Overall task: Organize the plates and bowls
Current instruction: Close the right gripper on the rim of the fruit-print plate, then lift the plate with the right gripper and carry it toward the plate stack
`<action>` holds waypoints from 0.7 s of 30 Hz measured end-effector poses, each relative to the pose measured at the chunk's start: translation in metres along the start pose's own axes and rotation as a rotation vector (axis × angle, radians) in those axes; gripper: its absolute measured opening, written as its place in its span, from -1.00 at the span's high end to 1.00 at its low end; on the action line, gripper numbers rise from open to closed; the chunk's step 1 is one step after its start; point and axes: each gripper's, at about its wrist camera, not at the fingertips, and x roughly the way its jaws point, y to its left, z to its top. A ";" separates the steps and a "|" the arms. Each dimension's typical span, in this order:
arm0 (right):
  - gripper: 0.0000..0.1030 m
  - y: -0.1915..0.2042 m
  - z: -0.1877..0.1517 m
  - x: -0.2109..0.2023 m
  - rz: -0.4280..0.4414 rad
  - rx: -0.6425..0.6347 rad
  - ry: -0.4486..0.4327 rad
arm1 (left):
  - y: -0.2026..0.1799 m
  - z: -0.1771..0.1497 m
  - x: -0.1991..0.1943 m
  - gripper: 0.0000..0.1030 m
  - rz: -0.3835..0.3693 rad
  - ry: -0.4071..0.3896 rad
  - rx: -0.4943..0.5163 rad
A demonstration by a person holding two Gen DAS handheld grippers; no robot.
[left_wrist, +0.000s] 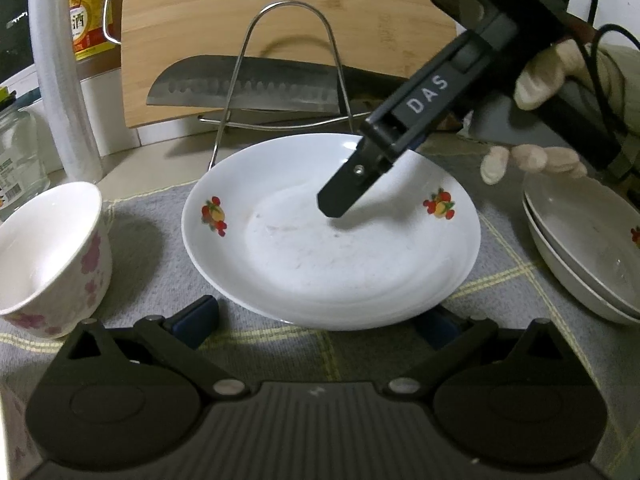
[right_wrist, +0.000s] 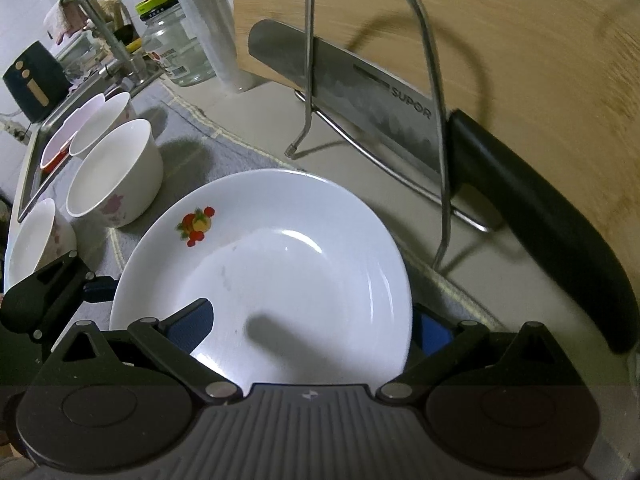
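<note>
White fruit-print plate (left_wrist: 332, 248) flat on grey cloth, between bowl (left_wrist: 48, 260) and 2 stacked plates (left_wrist: 588, 248).

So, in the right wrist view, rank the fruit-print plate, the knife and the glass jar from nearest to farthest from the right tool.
1. Plate: between the right tool's open fingers, rim at the pads.
2. Knife: ahead and right, in the wire rack against the cutting board.
3. Jar: far back left, beside the white roll.

"das" on the right claw (left_wrist: 340, 200) — "supor" on the knife blade (right_wrist: 360, 96)
</note>
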 end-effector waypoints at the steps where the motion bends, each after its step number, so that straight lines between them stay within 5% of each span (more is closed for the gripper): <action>1: -1.00 0.001 0.002 0.001 0.000 -0.005 -0.001 | 0.000 0.000 0.000 -1.00 -0.003 0.003 0.002; 21: -1.00 0.000 0.015 0.009 0.086 -0.038 -0.024 | 0.000 0.000 -0.006 -0.99 -0.043 -0.035 0.072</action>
